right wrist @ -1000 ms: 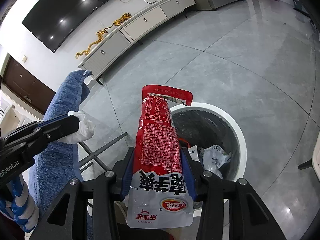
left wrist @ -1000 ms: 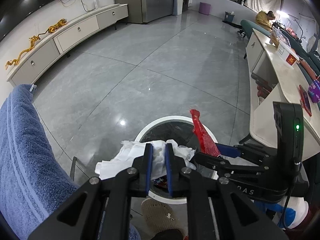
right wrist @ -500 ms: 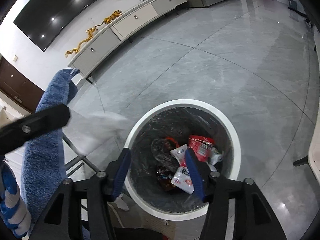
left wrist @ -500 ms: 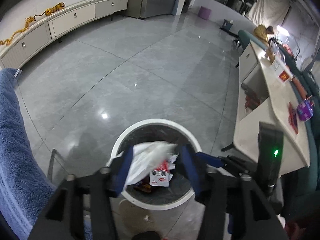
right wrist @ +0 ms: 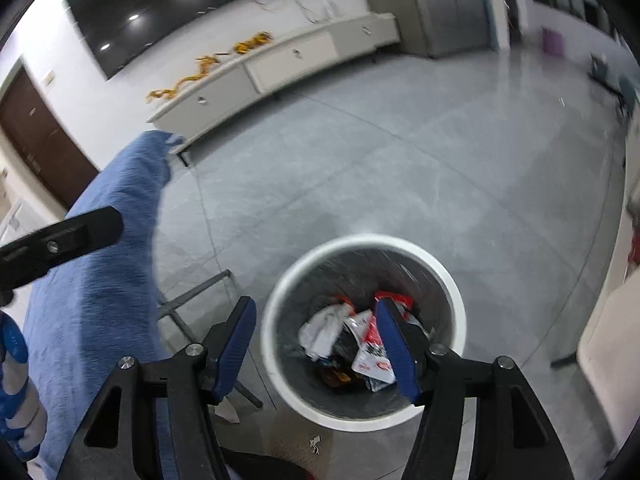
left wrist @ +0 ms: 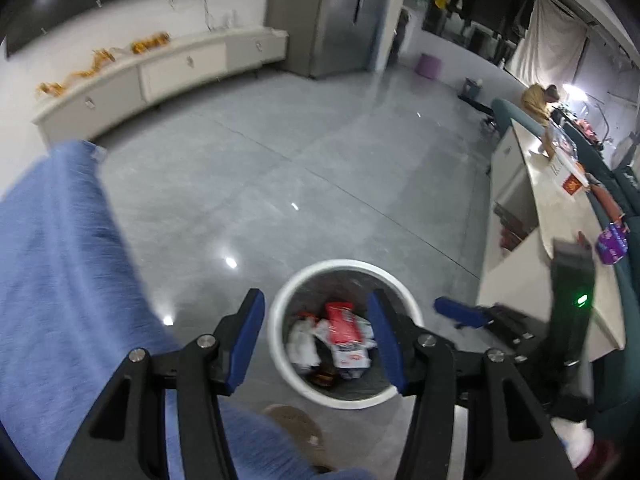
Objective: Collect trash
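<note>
A round white trash bin (left wrist: 280, 312) with a dark liner stands on the grey floor below both grippers; it also shows in the right wrist view (right wrist: 456, 292). Inside lie a red and white snack bag (left wrist: 344, 332), a white crumpled tissue (left wrist: 302, 344) and other wrappers; the right wrist view shows the snack bag (right wrist: 368, 356) and the tissue (right wrist: 320, 332) too. My left gripper (left wrist: 316, 336) is open and empty above the bin. My right gripper (right wrist: 316, 344) is open and empty above it as well.
A blue towel (left wrist: 60, 280) hangs over a rack at the left, also in the right wrist view (right wrist: 92, 280). A white counter (left wrist: 552, 240) with small items stands at the right. A long white cabinet (left wrist: 160, 76) lines the far wall.
Both grippers opened. The tissue fell from the left one and the red snack bag from the right one into the bin. Both grippers have since risen away from it.
</note>
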The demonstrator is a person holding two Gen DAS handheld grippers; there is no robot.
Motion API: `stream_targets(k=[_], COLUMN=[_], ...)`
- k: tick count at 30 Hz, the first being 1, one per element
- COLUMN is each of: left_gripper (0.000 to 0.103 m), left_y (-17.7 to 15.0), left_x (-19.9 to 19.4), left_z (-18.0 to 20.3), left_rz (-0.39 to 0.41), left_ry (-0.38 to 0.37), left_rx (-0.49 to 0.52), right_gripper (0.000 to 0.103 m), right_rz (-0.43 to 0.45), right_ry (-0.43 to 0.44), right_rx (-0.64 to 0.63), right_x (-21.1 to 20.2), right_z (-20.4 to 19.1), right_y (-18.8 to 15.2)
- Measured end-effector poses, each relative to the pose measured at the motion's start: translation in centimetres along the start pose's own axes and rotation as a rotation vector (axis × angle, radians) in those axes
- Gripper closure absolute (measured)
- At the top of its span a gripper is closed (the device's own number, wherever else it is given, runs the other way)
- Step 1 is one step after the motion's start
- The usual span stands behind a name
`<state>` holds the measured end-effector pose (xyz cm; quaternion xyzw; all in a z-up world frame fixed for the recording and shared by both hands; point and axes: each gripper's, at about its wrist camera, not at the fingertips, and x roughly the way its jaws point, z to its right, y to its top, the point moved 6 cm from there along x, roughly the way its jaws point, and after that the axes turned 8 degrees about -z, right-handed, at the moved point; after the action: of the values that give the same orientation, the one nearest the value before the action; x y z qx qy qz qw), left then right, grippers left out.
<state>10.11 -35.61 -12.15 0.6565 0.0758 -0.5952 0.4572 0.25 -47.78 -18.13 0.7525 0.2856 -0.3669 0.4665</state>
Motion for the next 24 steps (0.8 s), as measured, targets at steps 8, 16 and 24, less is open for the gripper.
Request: stream_targets(k=[8,16,24], left_gripper=[0.043,0.025,0.003], left_y=[-4.4,-10.0,-15.1], left_x=[-10.5,-19.0,-24.5], left_z=[-6.4,-12.8,-16.9], left_rz=[0.218,0.355,0.445], left_ry=[0.214,0.448,0.569], left_rx=[-0.094,-0.236,-0.369], right_gripper=[0.026,0.006,0.000], right_rz=[0.126,0.197,0.251], right_ry=[0.025,0.037,-0.005], right_rx=[-0.182,-0.314,-0.366], right_x=[-5.0,-7.2,-6.9], right_z=[-9.8,-18.5,-23.0], right_y=[1.0,0.5,0.3])
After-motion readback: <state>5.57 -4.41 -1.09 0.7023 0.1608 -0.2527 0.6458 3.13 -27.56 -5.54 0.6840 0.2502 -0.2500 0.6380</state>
